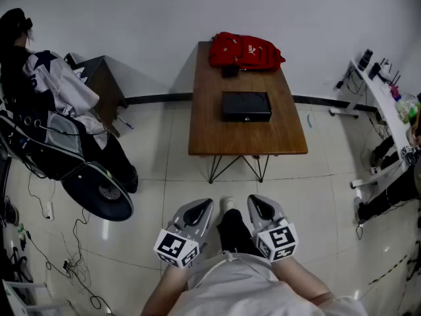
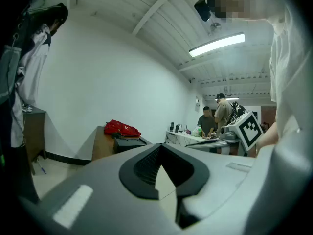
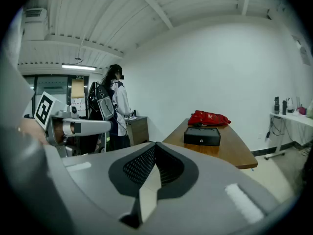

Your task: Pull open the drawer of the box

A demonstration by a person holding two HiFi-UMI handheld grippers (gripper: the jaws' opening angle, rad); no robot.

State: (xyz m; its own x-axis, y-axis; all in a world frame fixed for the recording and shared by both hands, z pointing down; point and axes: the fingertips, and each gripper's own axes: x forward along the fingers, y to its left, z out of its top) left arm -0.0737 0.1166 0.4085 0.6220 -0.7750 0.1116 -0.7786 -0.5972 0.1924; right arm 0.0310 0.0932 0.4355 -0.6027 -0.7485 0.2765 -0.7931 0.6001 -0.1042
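The black box (image 1: pixel 247 106) lies flat in the middle of a wooden table (image 1: pixel 204 133); its drawer front with a small round pull faces me and sits shut. The right gripper view shows the same box (image 3: pixel 202 136) far ahead, and the left gripper view shows the box (image 2: pixel 128 142) small in the distance. My left gripper (image 1: pixel 205 205) and right gripper (image 1: pixel 255 201) hang side by side close to my body, well short of the table. Each has its jaws together and holds nothing. The pads (image 3: pixel 142 164) of the right gripper meet at the tip.
A red backpack (image 1: pixel 245 50) lies at the table's far end behind the box. At the left a person (image 1: pixel 46 91) stands beside a dark cabinet (image 1: pixel 105 84) and a round black base (image 1: pixel 99 191), with cables on the floor. A white bench (image 1: pixel 385 94) lines the right wall.
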